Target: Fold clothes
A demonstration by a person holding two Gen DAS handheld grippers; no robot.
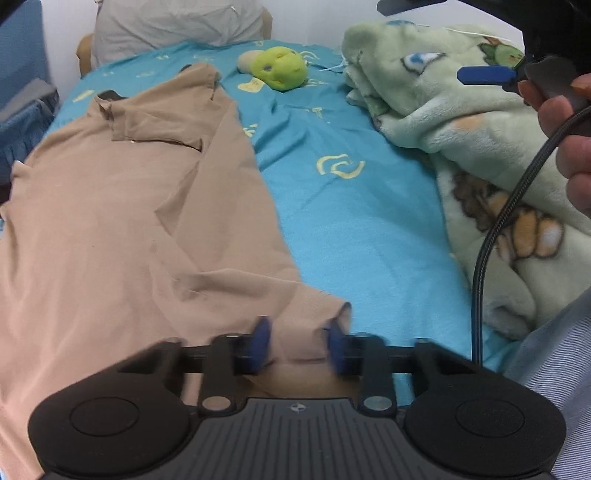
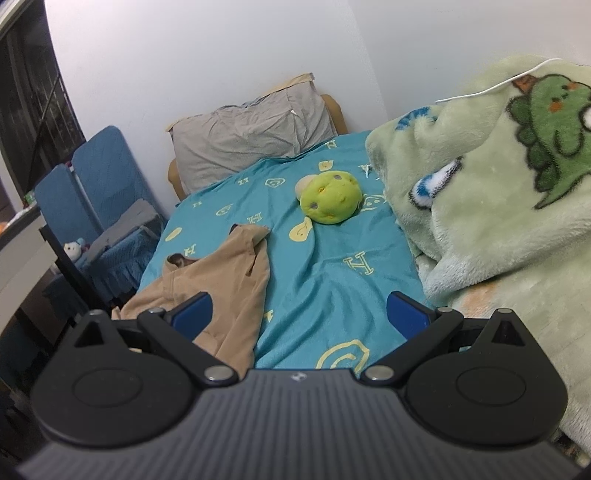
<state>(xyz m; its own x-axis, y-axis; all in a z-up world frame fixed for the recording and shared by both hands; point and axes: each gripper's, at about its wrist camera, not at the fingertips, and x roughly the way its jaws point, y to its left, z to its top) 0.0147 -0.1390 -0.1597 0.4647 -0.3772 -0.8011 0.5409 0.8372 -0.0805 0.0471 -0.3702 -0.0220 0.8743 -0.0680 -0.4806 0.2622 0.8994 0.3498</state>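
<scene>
Shirt (image 1: pixel 122 221) hem sits lower center between left gripper (image 1: pixel 299 345) pads, gap visible, so not clenched yet. Could slip or bunch. Right gripper (image 2: pixel 299 317) wide open, empty.

The left wrist view sits low and close over the tan shirt (image 1: pixel 140 221), angled steeply down and facing up the bed toward the grey pillow (image 1: pixel 177 26). The right wrist view sits higher and farther back, tilted less, facing the same pillow (image 2: pixel 251 136). Both share the shirt (image 2: pixel 221 280), the blue sheet (image 1: pixel 332 206), the green plush toy (image 2: pixel 328 197) and the fleece blanket (image 2: pixel 498 206) beside it.
</scene>
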